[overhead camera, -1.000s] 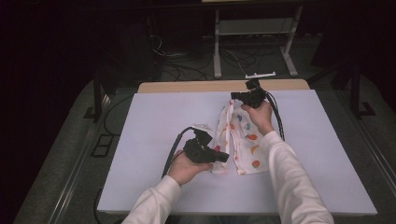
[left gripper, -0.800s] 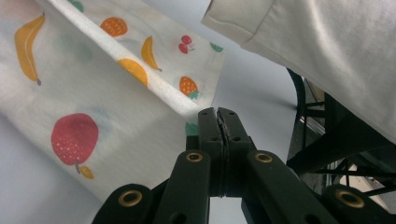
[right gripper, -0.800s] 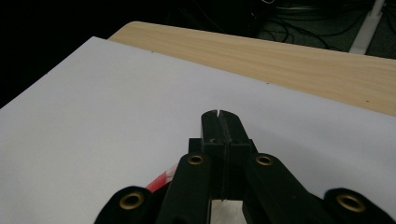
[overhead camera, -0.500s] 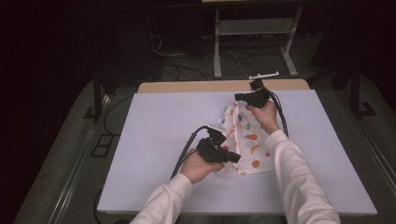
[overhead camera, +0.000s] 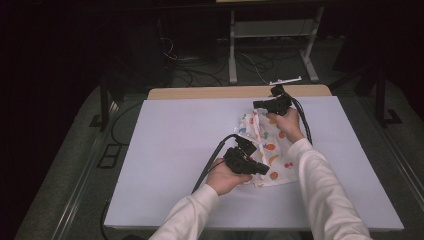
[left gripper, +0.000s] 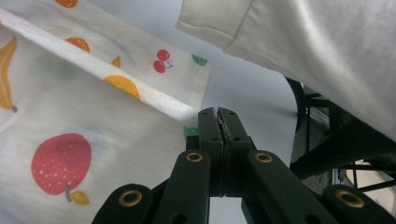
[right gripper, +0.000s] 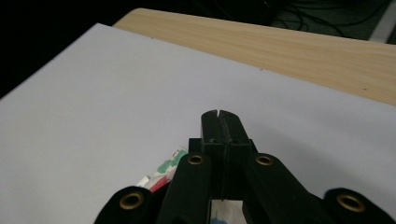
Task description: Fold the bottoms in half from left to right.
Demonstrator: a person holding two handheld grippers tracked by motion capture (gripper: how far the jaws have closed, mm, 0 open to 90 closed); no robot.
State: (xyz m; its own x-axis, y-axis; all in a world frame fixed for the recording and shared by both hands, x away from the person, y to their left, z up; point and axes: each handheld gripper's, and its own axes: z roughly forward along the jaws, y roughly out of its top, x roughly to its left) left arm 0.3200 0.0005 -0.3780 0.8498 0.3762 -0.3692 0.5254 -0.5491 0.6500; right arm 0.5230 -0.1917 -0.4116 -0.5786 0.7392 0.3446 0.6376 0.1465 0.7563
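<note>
Left claw (overhead camera: pixel 260 167), clamped on the cloth (overhead camera: pixel 267 145), has moved right toward frame centre; right claw (overhead camera: pixel 260 105) pinches its upper edge. Counter (overhead camera: pixel 170 140) lies open at left.

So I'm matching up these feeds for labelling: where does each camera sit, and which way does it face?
High view: above the person's side, looking forward and down on the table; both forearms, left gripper, right gripper.
Left gripper view: rides the left gripper, looks along its shut jaws at the fruit-print cloth; a white sleeve shows.
Right gripper view: rides the right gripper, looks across the table toward its wooden far edge.
Shared: all three show the cloth.
</note>
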